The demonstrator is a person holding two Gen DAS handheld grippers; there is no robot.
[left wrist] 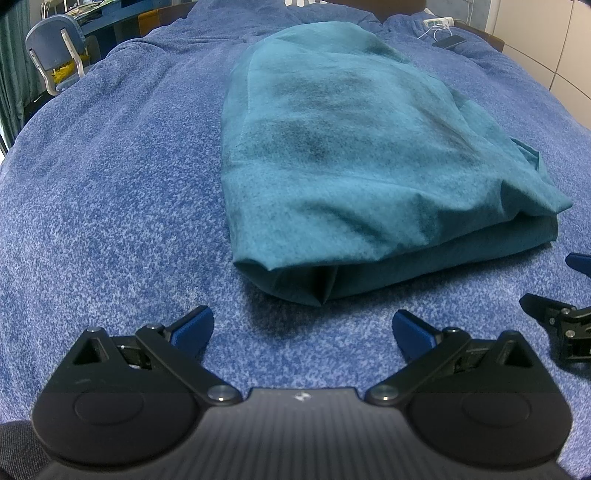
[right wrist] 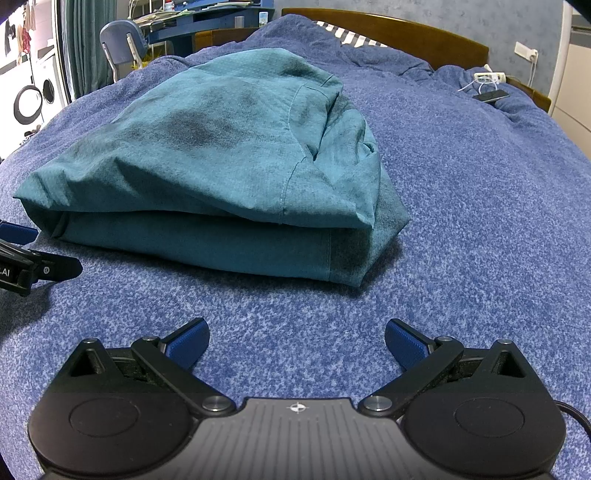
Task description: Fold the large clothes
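Observation:
A teal garment (left wrist: 351, 158) lies folded in layers on the blue bedspread (left wrist: 110, 184), its doubled edge facing me. My left gripper (left wrist: 303, 325) stands open just short of that near edge, with nothing between its blue pads. In the right wrist view the same teal garment (right wrist: 221, 166) sits ahead and to the left. My right gripper (right wrist: 295, 336) is open over bare bedspread (right wrist: 480, 221), a short way back from the fold. Each gripper shows at the edge of the other's view: the right gripper (left wrist: 569, 295) and the left gripper (right wrist: 26, 254).
A phone (right wrist: 491, 95) and a white power strip (right wrist: 489, 76) with cables lie at the bed's far right. A wooden headboard (right wrist: 406, 31) stands behind. A blue chair (left wrist: 55, 48) and a desk (right wrist: 192, 18) stand off the bed's far left.

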